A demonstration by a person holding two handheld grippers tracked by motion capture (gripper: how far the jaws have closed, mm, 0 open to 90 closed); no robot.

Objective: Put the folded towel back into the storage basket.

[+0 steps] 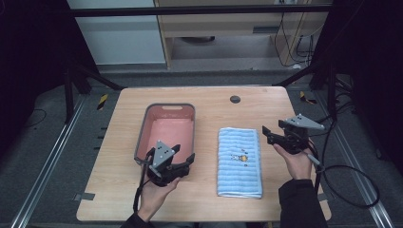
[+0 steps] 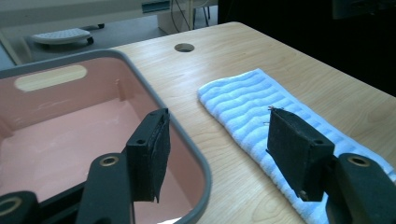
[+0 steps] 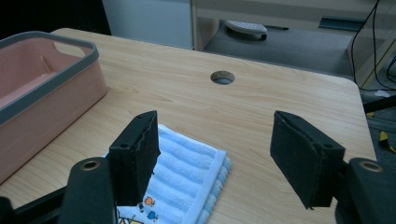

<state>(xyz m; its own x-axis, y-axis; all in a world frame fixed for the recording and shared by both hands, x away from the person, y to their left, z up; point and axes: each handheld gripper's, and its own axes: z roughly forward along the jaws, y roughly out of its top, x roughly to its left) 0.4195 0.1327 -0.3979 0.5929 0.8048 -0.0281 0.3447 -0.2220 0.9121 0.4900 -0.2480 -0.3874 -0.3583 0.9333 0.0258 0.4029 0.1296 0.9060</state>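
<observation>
High view: cartoon print on towel [image 1: 240, 161] | left gripper [image 1: 183, 157] wide, empty | right gripper [image 1: 266, 134] wide, empty

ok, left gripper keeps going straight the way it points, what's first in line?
Likely the towel. The left gripper is open, nothing between its jaws, aimed past the bin's near right corner toward the folded towel on the table. Its left jaw might clip the bin rim first; depth is unclear.
</observation>
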